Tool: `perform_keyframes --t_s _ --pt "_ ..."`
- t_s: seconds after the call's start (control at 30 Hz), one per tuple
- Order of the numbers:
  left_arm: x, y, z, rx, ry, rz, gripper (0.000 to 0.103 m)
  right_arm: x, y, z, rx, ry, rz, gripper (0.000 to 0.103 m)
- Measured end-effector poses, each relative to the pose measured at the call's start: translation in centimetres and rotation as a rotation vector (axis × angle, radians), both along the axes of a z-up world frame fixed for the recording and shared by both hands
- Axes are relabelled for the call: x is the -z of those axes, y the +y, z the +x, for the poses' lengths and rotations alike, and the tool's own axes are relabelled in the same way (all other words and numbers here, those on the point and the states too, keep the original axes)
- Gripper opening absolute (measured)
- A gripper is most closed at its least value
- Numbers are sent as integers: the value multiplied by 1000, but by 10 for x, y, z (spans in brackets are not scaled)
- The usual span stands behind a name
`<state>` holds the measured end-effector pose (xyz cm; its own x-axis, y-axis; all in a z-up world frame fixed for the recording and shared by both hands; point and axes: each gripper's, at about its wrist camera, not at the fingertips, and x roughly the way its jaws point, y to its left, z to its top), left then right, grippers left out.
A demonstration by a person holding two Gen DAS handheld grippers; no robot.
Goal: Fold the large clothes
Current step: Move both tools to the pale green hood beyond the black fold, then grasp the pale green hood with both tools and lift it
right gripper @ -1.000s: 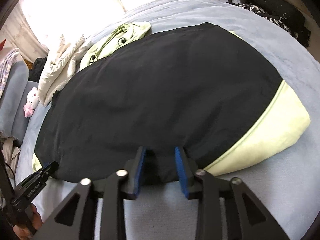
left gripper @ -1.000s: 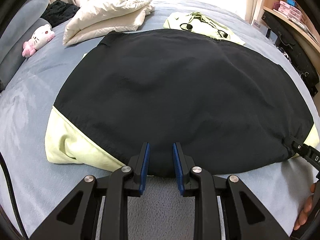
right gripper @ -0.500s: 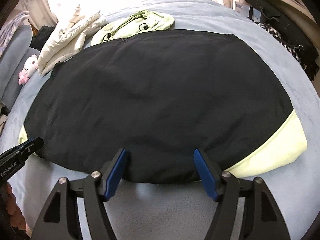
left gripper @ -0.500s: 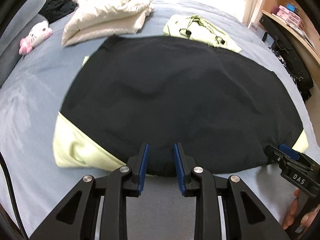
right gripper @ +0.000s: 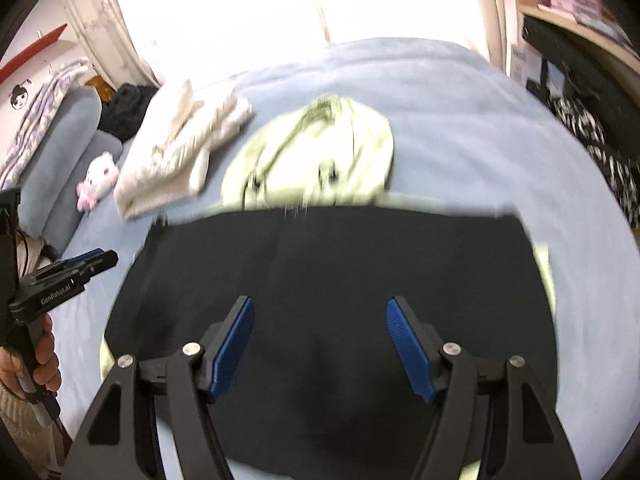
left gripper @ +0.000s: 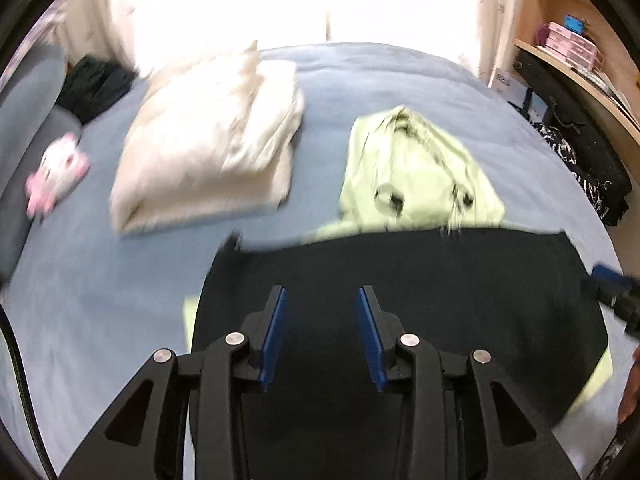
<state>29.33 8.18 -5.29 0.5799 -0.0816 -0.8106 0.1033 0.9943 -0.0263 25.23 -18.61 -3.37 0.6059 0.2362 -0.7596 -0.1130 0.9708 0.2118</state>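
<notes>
Black jacket (left gripper: 400, 280) lies flat below both grippers, long axis crosswise; left gripper (left gripper: 320, 324) and right gripper (right gripper: 320, 344) jaws spread, just opening, holding nothing.

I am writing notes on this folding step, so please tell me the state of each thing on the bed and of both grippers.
black jacket: spread flat on the bed, nothing gripping it
green hood: crumpled beyond the jacket's far edge
cream bedding: folded in a pile
plush toy: lying against the grey cushion
left gripper: open, empty, jaws just opening
right gripper: open wide, empty
</notes>
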Motion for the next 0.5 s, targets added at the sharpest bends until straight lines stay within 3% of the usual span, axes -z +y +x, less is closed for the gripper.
perform_keyframes --t_s 0.2,0.33,0.5 --pt "21 -34 102 56 68 -12 38 -5 -32 105 56 0 89 69" --pt "49 -50 167 52 102 -2 38 18 -46 166 88 36 121 69" --pt "87 -58 217 28 148 20 38 61 -62 218 115 104 205 69"
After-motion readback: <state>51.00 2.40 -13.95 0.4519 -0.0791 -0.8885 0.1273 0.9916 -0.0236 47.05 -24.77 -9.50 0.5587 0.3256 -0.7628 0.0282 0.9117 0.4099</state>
